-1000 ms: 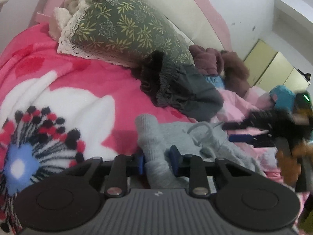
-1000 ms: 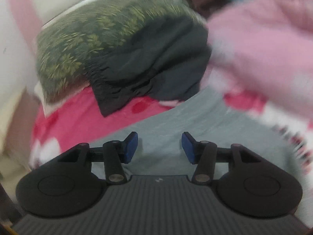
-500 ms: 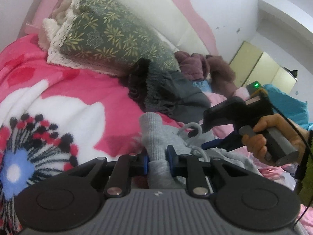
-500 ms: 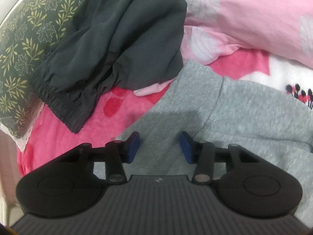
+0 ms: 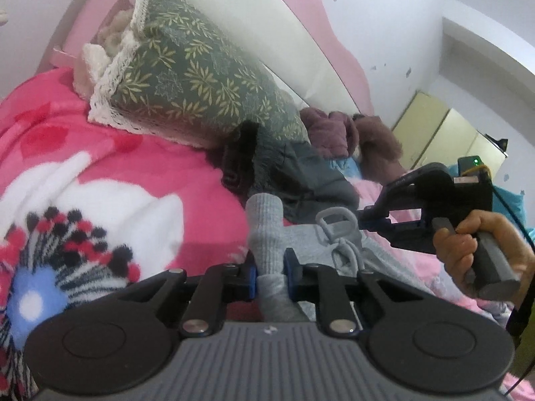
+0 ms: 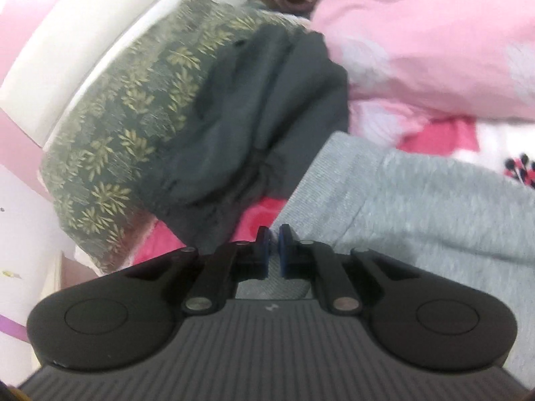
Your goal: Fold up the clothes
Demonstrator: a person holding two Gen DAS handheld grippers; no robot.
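Note:
A grey knit garment [image 5: 264, 220] with a ribbed band and a drawstring loop lies on the pink flowered blanket [image 5: 100, 173]. My left gripper [image 5: 270, 267] has its blue pads pressed on the ribbed band, and its jaws are still closing. A hand [image 5: 468, 244] holds my right gripper [image 5: 364, 222], whose tips reach the garment beside the drawstring. In the right wrist view the right gripper [image 6: 273, 244] is shut at the edge of the grey garment [image 6: 418, 207], with grey fabric showing under the pads.
A dark grey garment [image 5: 311, 173] drapes off the green leaf-print pillow [image 5: 200, 80] just behind the grey one. Brownish-purple clothes [image 5: 331, 130] lie further back, by the pink and cream headboard [image 5: 267, 26]. A pale pink quilt [image 6: 434, 50] is bunched to the right.
The right gripper's jaws went from wide apart to shut at the grey garment's edge, and its view rolled. The left pads drew closer on the ribbed band.

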